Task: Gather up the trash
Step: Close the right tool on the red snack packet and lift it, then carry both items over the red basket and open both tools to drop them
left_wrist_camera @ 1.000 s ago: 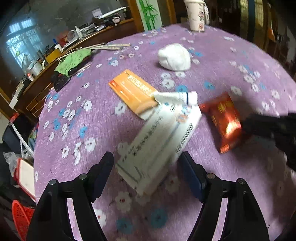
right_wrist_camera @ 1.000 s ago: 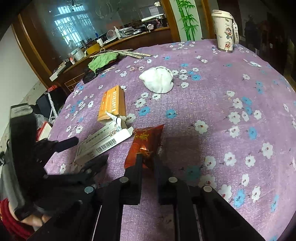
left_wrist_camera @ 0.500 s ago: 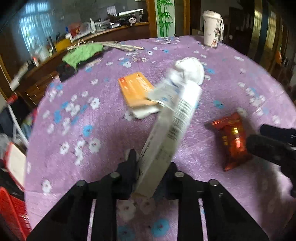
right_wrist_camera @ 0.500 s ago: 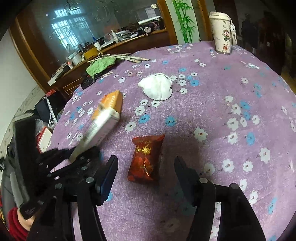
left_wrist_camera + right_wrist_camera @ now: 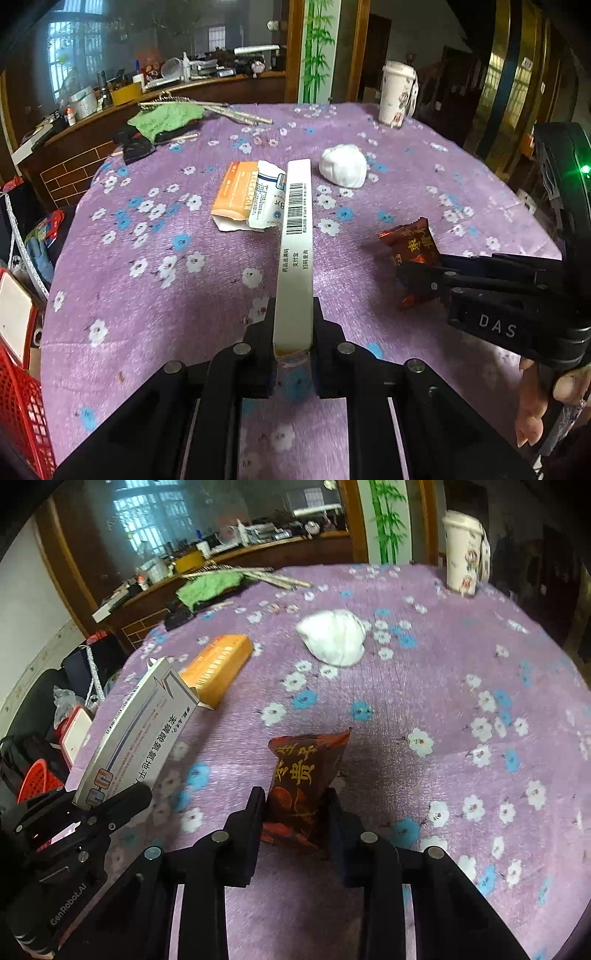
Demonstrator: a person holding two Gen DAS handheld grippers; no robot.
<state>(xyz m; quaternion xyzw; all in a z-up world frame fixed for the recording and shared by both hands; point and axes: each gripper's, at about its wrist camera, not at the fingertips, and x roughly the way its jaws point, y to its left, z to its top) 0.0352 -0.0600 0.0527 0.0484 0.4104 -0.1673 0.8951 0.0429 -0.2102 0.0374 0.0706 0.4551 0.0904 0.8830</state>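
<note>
My left gripper (image 5: 293, 328) is shut on a white medicine box (image 5: 295, 251) and holds it edge-up above the purple flowered tablecloth (image 5: 155, 295). The box also shows in the right wrist view (image 5: 136, 731). My right gripper (image 5: 295, 812) is shut on a red snack packet (image 5: 303, 771), lifted a little off the cloth; the packet also shows in the left wrist view (image 5: 413, 251). An orange box (image 5: 236, 192) and a crumpled white tissue (image 5: 343, 168) lie further out on the table.
A white lidded cup (image 5: 397, 94) stands at the far edge. A green cloth (image 5: 166, 118) and sticks lie at the far left. A red basket (image 5: 18, 398) sits on the floor at the left.
My left gripper closed on the white box and lifted it off the orange box. My right gripper opened, then shut again on the red packet and raised it.
</note>
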